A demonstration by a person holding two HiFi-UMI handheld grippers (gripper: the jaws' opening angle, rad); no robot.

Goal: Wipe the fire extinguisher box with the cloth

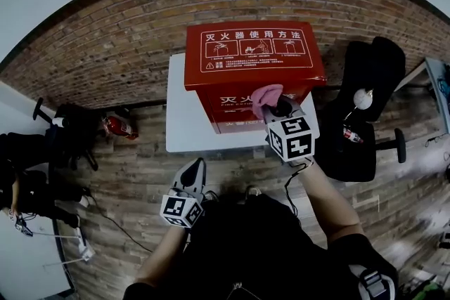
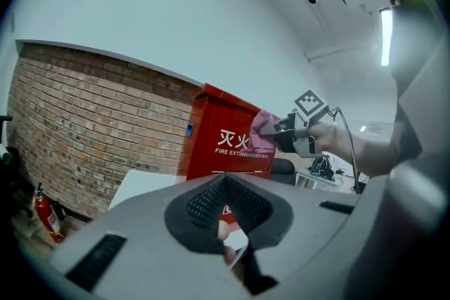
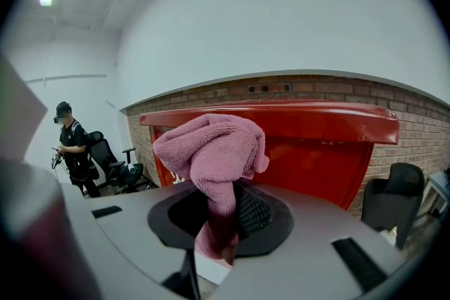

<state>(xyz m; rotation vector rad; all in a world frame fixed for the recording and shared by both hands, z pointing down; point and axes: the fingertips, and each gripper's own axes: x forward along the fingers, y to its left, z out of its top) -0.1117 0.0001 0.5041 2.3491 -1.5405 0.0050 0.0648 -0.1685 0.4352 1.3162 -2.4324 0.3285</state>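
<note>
Head view, nearest the person: the left gripper [image 1: 197, 165] hangs low in front of the body, well short of the table [image 1: 188, 124], and takes no part in the work. In its own view its jaws are drawn together with nothing between them.

Further out, the right gripper [image 1: 277, 104] is raised to the front of the fire extinguisher box [image 1: 253, 56]. Its jaws are clamped on a pink cloth [image 1: 266, 95]. The right gripper view shows the cloth [image 3: 211, 147] bunched into a wad above the jaws, with a tail pinched between them. The wad sits at the upper part of the box's front face, just under the overhanging edge of the lid. From the left gripper view it looks pressed against the red panel beside the white lettering, though contact cannot be made sure.

The box stands upright on the white table, set against the brick wall [image 1: 105, 38]. A small extinguisher [image 1: 117, 126] lies on the floor to the left, and a black chair [image 1: 369, 98] stands to the right.

The wiping seems to be under way on the front face. No dust or streaks show, so which parts are already clean cannot be told. By this judgement the rest of the front, the sides and the lid top may all remain.
</note>
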